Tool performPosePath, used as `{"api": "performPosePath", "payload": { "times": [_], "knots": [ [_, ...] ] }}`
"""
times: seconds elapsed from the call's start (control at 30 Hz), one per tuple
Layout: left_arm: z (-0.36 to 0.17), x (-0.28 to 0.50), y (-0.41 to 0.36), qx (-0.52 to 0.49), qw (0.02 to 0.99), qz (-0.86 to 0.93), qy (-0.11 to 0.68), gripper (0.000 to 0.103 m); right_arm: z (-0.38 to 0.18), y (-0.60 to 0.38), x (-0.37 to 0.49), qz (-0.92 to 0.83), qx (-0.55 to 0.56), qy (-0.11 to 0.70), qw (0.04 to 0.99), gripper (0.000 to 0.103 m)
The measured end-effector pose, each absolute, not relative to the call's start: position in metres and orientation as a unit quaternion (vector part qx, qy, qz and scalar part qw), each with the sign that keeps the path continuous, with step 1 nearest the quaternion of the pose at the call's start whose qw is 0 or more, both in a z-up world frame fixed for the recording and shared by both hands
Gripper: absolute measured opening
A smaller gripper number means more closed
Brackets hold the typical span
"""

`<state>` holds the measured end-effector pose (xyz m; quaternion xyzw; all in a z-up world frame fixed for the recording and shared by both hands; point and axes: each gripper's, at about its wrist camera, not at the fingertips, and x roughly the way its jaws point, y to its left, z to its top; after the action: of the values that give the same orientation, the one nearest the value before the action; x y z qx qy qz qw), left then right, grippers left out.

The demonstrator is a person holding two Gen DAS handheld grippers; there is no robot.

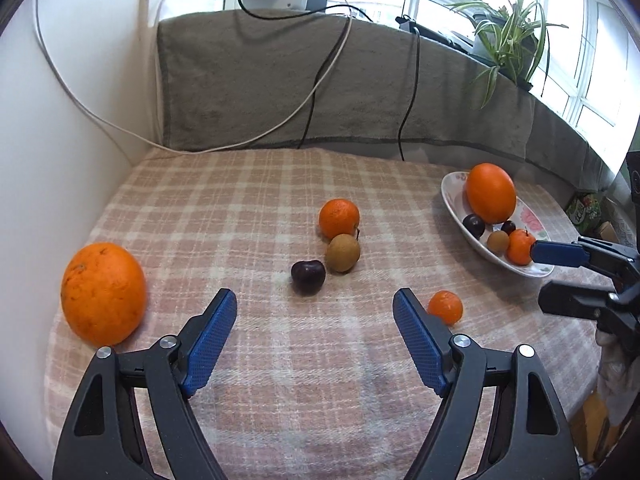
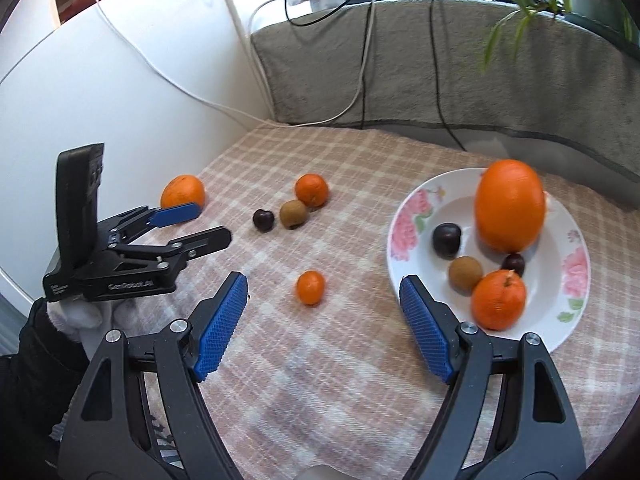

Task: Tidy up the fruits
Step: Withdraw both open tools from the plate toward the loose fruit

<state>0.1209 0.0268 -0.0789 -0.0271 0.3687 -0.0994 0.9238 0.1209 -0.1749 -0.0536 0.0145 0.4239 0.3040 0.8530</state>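
Loose on the checked cloth lie a large orange (image 1: 103, 294), a mandarin (image 1: 339, 218), a brown fruit (image 1: 342, 253), a dark plum (image 1: 307, 277) and a small mandarin (image 1: 445, 307). A floral plate (image 2: 408, 216) at the right holds a big orange (image 2: 510, 206), two dark fruits, a brown fruit (image 2: 465, 273) and a mandarin (image 2: 498, 300). My left gripper (image 1: 316, 296) is open and empty just short of the plum. My right gripper (image 2: 324, 280) is open and empty, with the small mandarin (image 2: 310, 288) lying ahead between its fingertips and the plate rim beside its right finger.
A grey towel (image 1: 280, 80) hangs over the back ledge with cables (image 1: 320, 80) trailing down onto it. A white wall (image 1: 60, 140) closes off the left side. A potted plant (image 1: 508, 36) stands on the sill. A gloved hand (image 2: 80, 316) holds the left gripper.
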Motion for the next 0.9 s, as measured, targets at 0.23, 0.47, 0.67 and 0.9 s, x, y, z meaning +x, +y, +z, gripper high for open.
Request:
{"api": "performPosePath", "payload": {
  "times": [0.23, 0.47, 0.67, 0.9],
  "knots": [
    [-0.09, 0.127, 0.026, -0.023, 0.921, -0.102, 0.374, 0.069, -0.065, -0.153, 0.116, 0.317, -0.001, 0.432, 0.844, 0.081],
    [-0.093, 0.139, 0.023, -0.025, 0.919, -0.116, 0.377, 0.061, -0.071, -0.143, 0.125, 0.319, -0.002, 0.437, 0.841, 0.081],
    [-0.09, 0.153, 0.015, -0.022, 0.915, -0.136, 0.38, 0.053, -0.08, -0.136, 0.128, 0.317, -0.011, 0.447, 0.836, 0.072],
    [-0.09, 0.172, 0.003, -0.008, 0.906, -0.157, 0.394, 0.043, -0.088, -0.133, 0.13, 0.314, -0.018, 0.457, 0.832, 0.061]
  ]
}}
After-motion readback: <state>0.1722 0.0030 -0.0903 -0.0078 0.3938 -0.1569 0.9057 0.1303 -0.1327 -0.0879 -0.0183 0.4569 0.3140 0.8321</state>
